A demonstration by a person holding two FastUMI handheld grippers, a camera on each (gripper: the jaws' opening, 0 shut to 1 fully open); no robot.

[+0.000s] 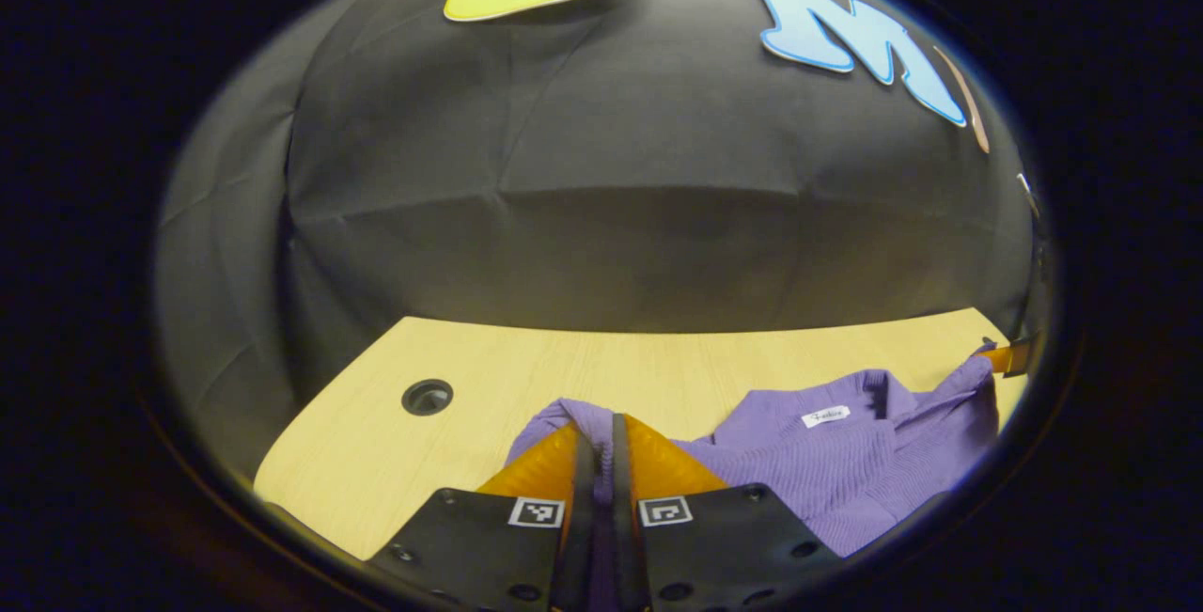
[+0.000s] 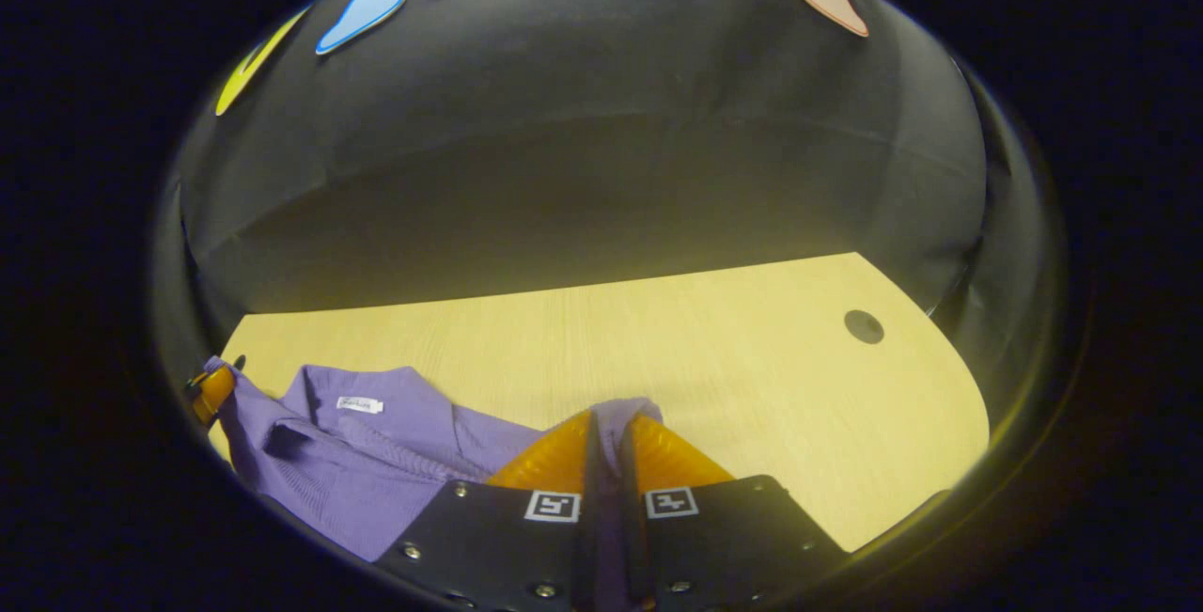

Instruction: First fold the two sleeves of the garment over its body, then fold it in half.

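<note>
We have both grippers (image 1: 601,433) (image 2: 609,433) pinched on the purple sweater (image 1: 846,471); this looks like the half-fold, needing 1 even carry across.

Pale wood table (image 1: 658,368), round cable hole (image 1: 428,397).

A small white neck label (image 1: 825,415) sits inside the collar of the purple garment (image 1: 846,480); its script is too small to read. No other legible text.
</note>
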